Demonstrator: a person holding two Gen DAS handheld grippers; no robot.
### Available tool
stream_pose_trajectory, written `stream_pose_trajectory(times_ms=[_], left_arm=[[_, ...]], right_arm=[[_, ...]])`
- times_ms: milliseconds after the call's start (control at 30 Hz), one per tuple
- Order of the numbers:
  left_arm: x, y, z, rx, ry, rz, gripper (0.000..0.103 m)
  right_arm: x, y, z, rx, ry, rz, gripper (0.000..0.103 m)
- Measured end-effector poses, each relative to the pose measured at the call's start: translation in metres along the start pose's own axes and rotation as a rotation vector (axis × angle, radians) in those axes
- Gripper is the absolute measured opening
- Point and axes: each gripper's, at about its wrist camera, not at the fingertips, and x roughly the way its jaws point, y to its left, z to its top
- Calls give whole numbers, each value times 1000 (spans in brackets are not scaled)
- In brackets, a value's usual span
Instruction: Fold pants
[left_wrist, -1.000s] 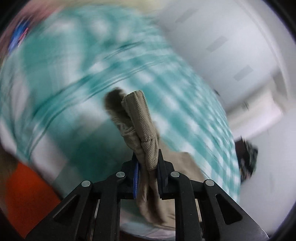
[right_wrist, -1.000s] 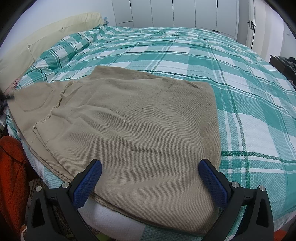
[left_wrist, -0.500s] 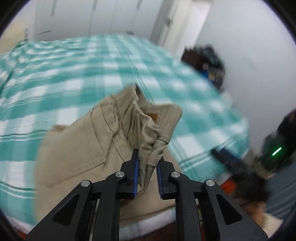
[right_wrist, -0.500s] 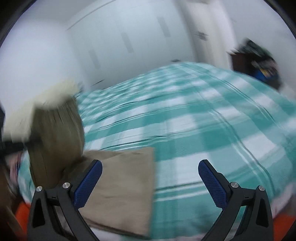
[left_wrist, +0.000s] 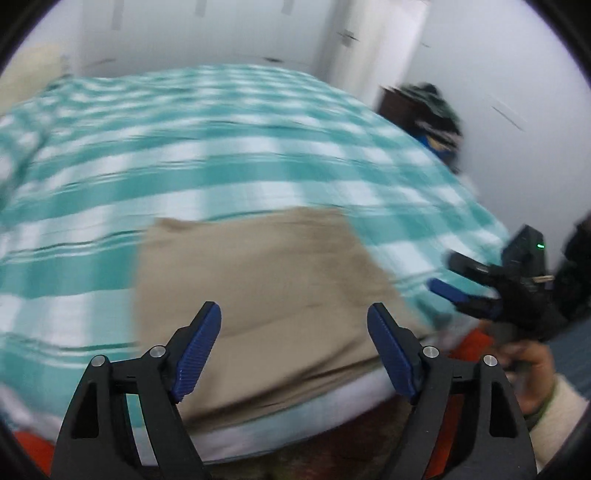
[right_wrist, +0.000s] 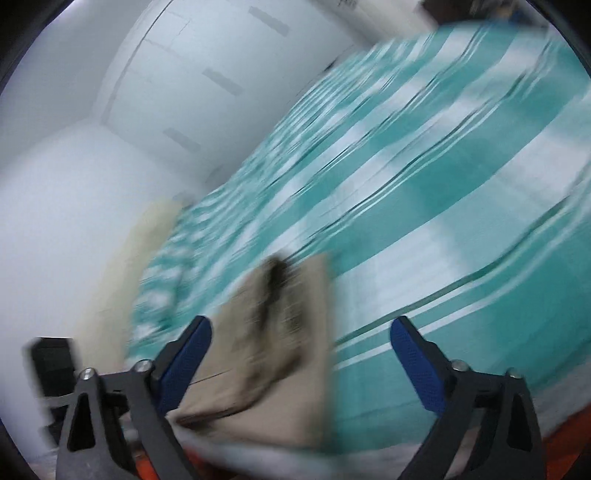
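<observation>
Lying folded on the bed, pants (left_wrist: 258, 288) sit beyond the left hand-held gripper (left_wrist: 294, 350) (jaws just opened, empty).

A bedroom in a home is showing here: a wide bed (left_wrist: 229, 155) is filling both wrist views, wearing a teal-and-white checked cover (right_wrist: 424, 192), with a cream pillow (right_wrist: 147, 243) lying at its head. White built-in wardrobe doors (right_wrist: 192, 85) are lining the wall behind it, and clothes are piling on a dark piece of furniture (left_wrist: 432, 114) standing in the corner beside the bed, though motion is blurring the details
</observation>
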Motion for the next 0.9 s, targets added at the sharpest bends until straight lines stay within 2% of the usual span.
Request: stream_pose_trajectory(times_ms=[33,67,100,167,233,333,433,467,533,567,667,800,900], left_arm=[[-4,16,-7,-10,-9,45,84],[-5,30,-15,-17,-11,85,84],[-3,47,-25,-31,-2,135,84],[2,67,-41,-68,13,179,84],[8,79,-53,-108,24,189,83],[5,83,-62,-112,19,150,83],[-5,75,-67,-28,3,67,85],[-1,74,-66,0,12,64,88],[5,69,-73,58,43,91,88],[11,68,-77,74,59,110,88],[23,68,-75,58,77,155,87],[27,67,-71,41,72,181,85],[36,65,-78,68,114,200,83]], right_arm=[[9,5,-4,26,61,60,85],[20,12,-9,47,127,104,78],[27,18,-14,48,163,119,72],[41,31,-22,33,230,107,67],[55,42,-26,6,262,52,61],[66,50,-23,8,269,-3,54],[70,55,-21,19,285,-55,52],[74,55,-19,20,292,-75,50],[76,54,-18,23,297,-107,46],[78,54,-17,20,299,-133,40],[84,56,-17,-53,288,-230,10],[71,66,-11,-97,242,-201,6],[57,71,-3,-117,200,-159,5]])
